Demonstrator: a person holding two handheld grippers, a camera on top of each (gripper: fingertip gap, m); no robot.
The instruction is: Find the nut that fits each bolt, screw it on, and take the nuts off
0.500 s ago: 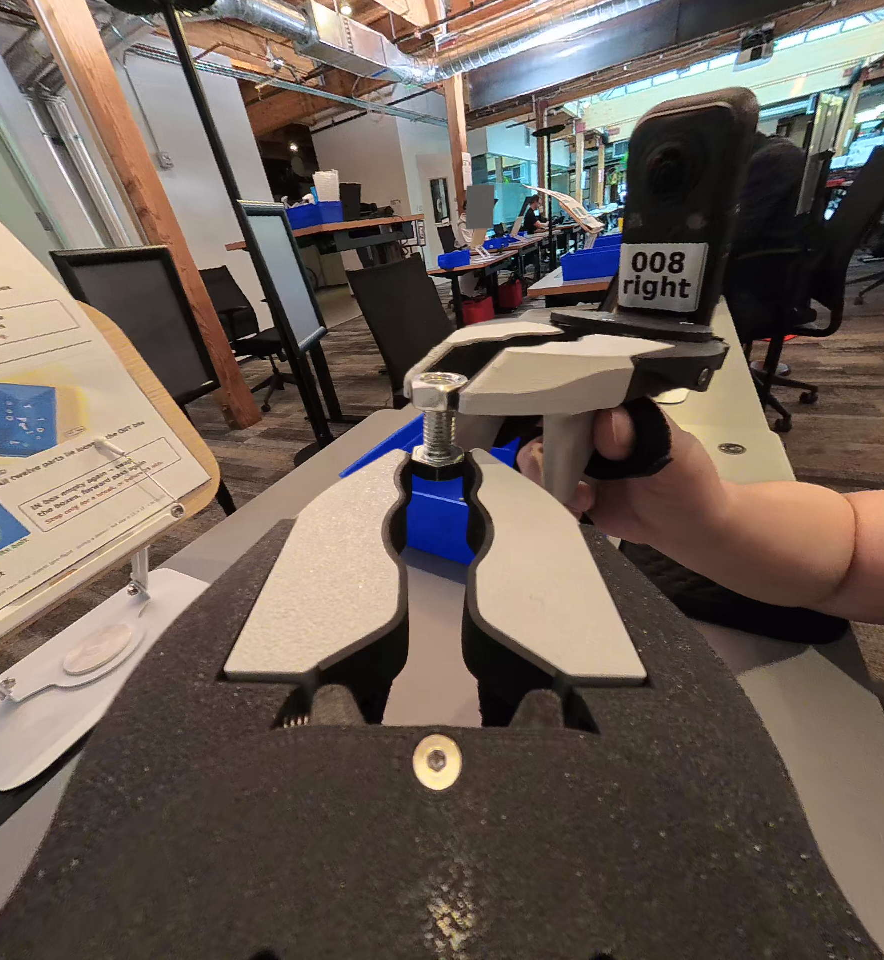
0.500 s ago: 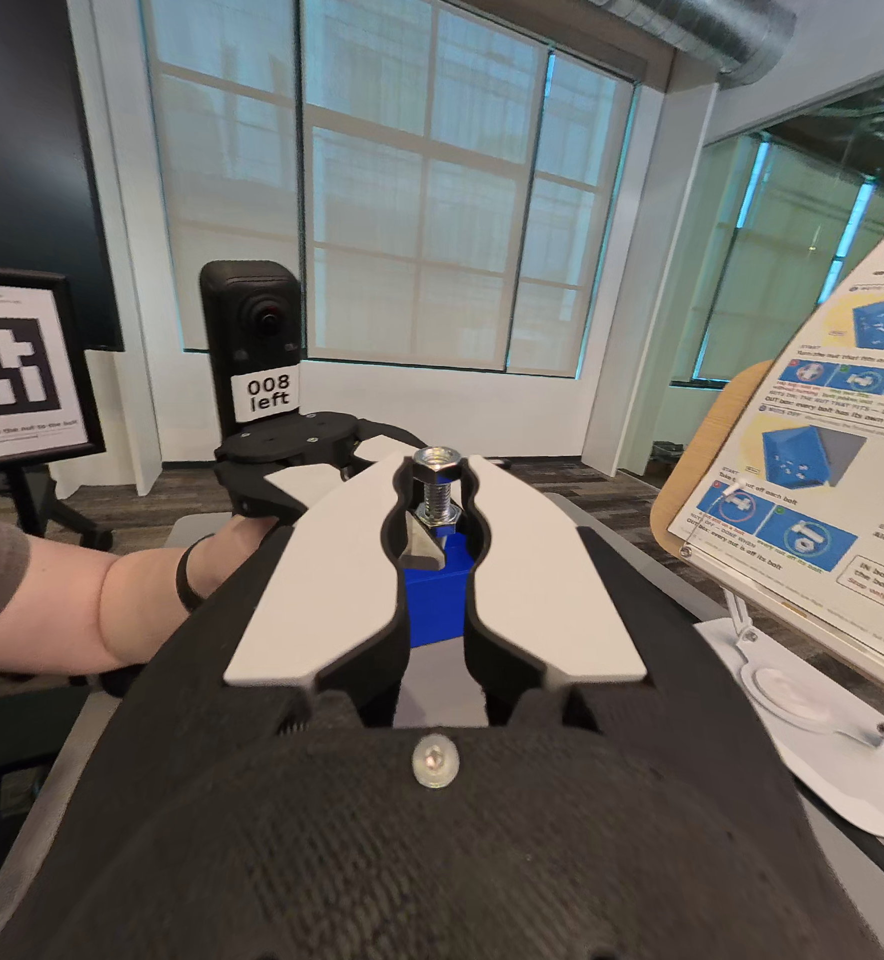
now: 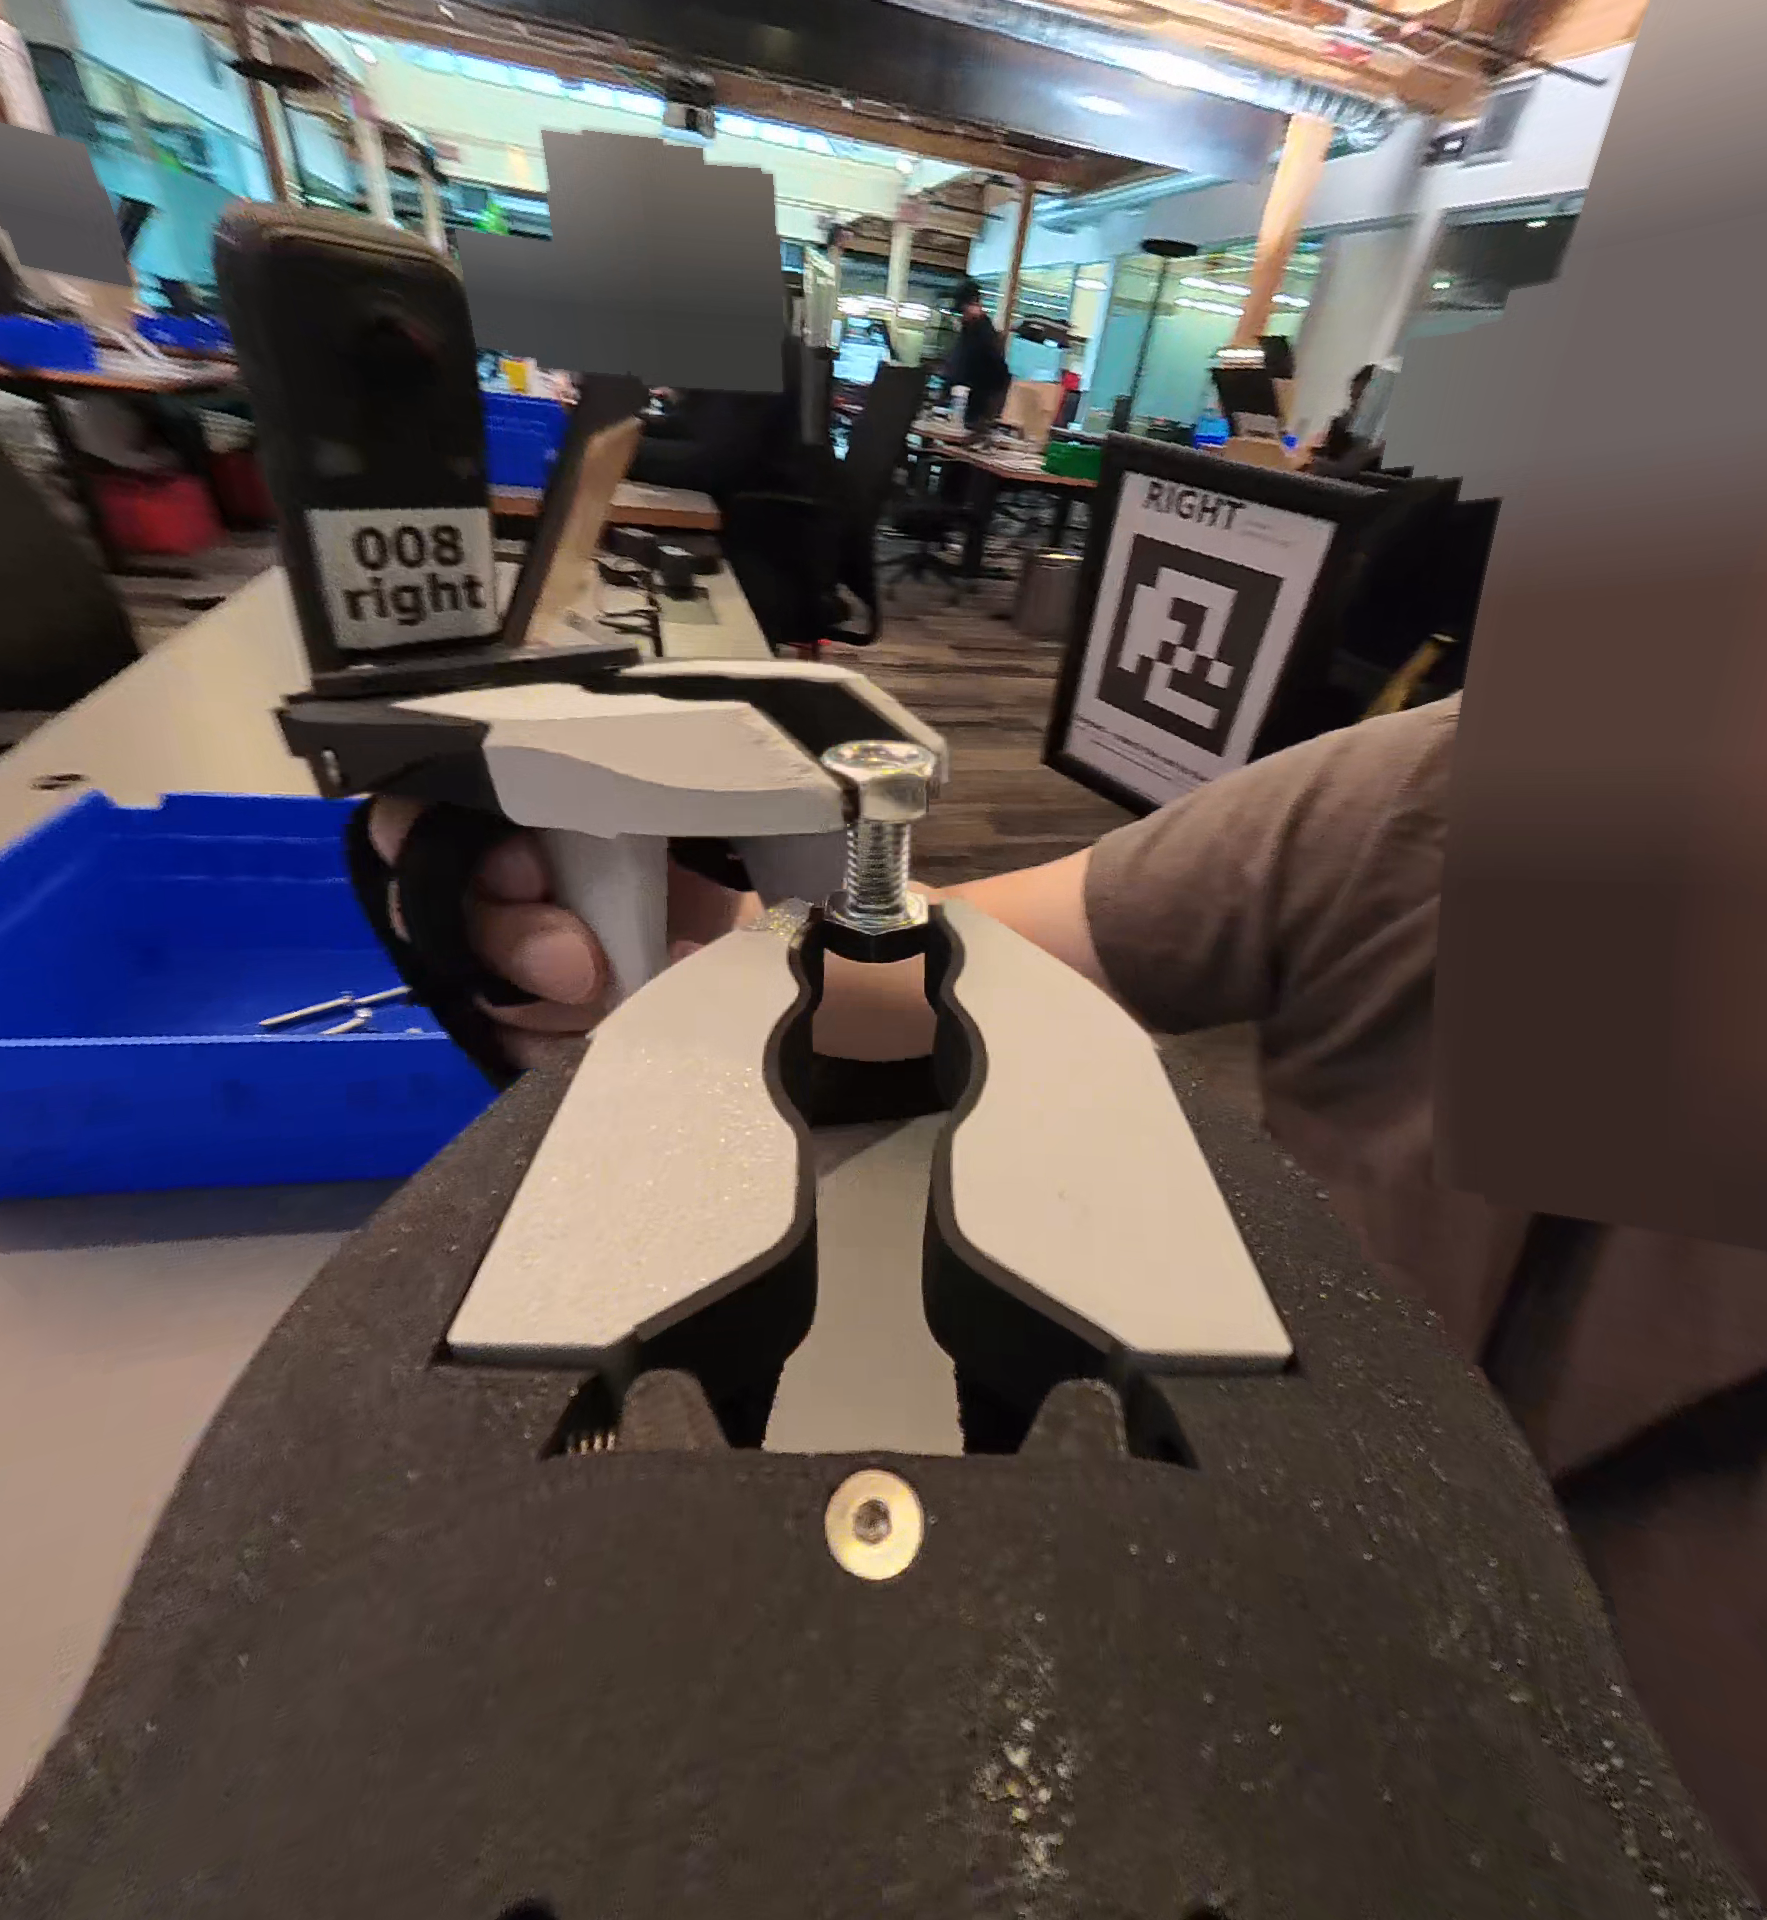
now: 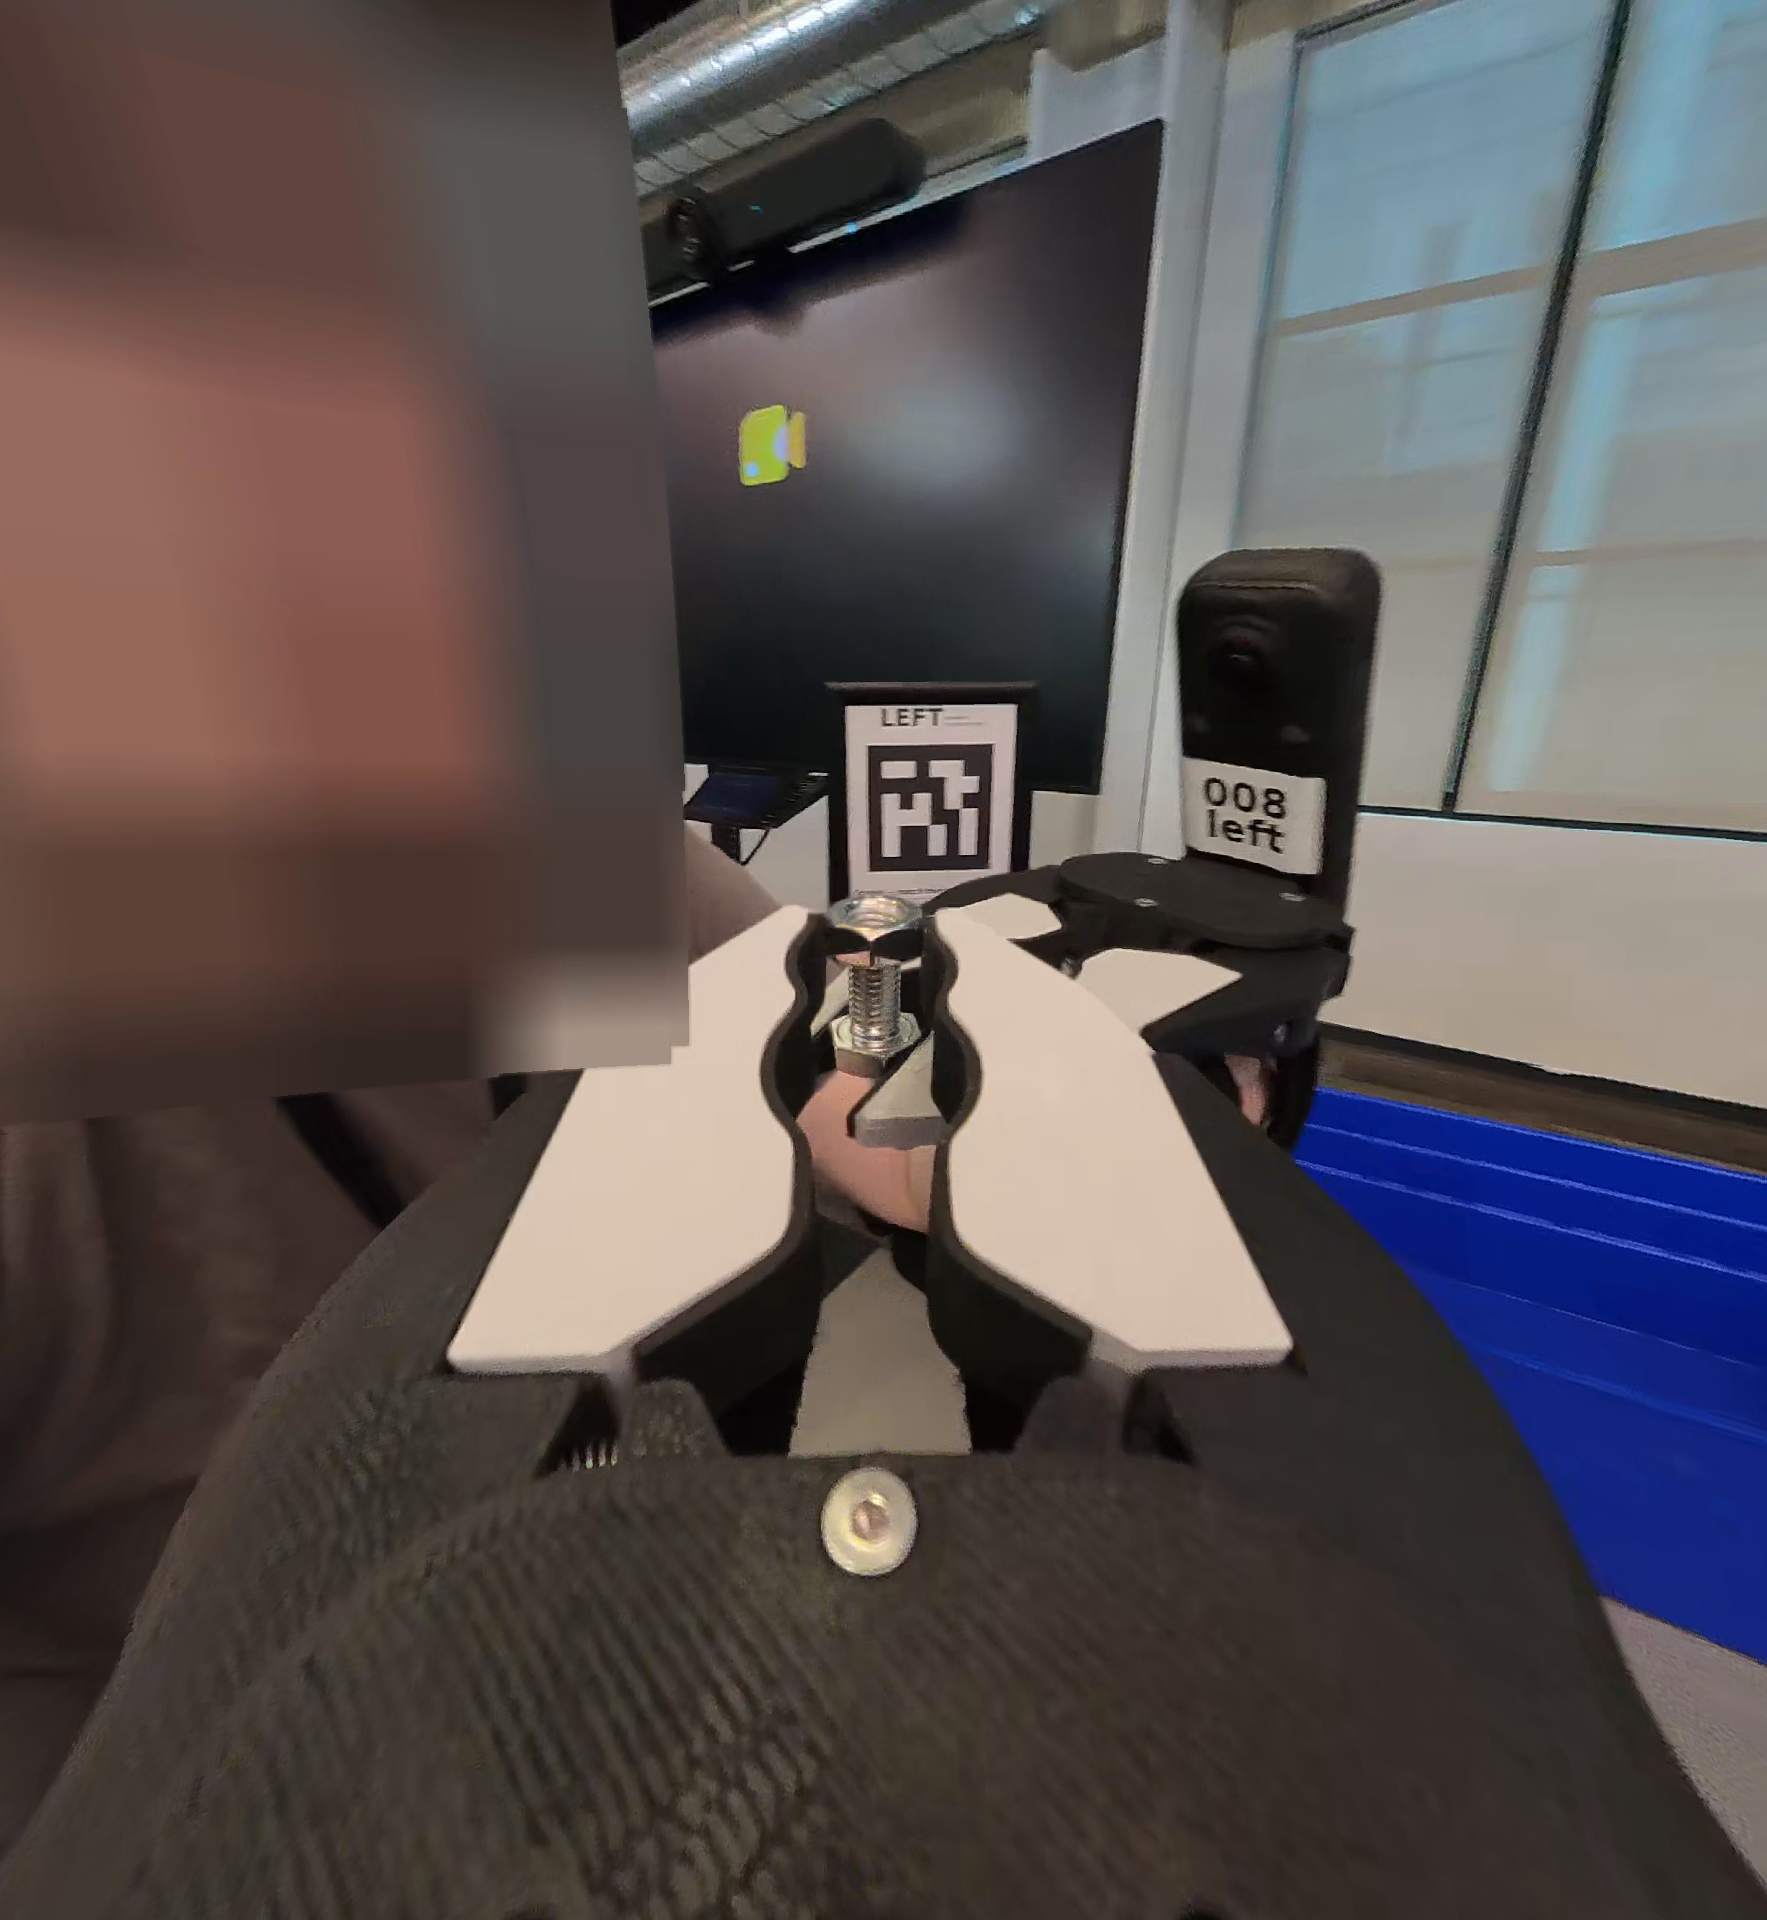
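Note:
A silver hex bolt (image 3: 877, 857) stands head up between my two grippers, with a silver nut (image 3: 874, 914) low on its thread. My left gripper (image 3: 874, 935) is shut on the nut. My right gripper (image 3: 874, 788) reaches in from the left and is shut on the bolt head. In the right wrist view my right gripper (image 4: 874, 927) clamps the bolt (image 4: 871, 987) by its head. My left gripper (image 4: 874, 1055) comes in from the right and holds the nut (image 4: 871, 1039) below.
A blue bin (image 3: 131, 1091) sits on the grey table (image 3: 79, 1403) at the left with a few thin metal parts inside; it also shows in the right wrist view (image 4: 1585, 1330). The person's arm (image 3: 1274, 883) is close behind the bolt. Framed marker signs (image 3: 1196, 634) (image 4: 929, 795) stand beyond.
Both grippers have swung around the bolt: the right gripper now shows on the left of the left wrist view, not the right. Bolt and nut stay gripped. The instruction board has left view.

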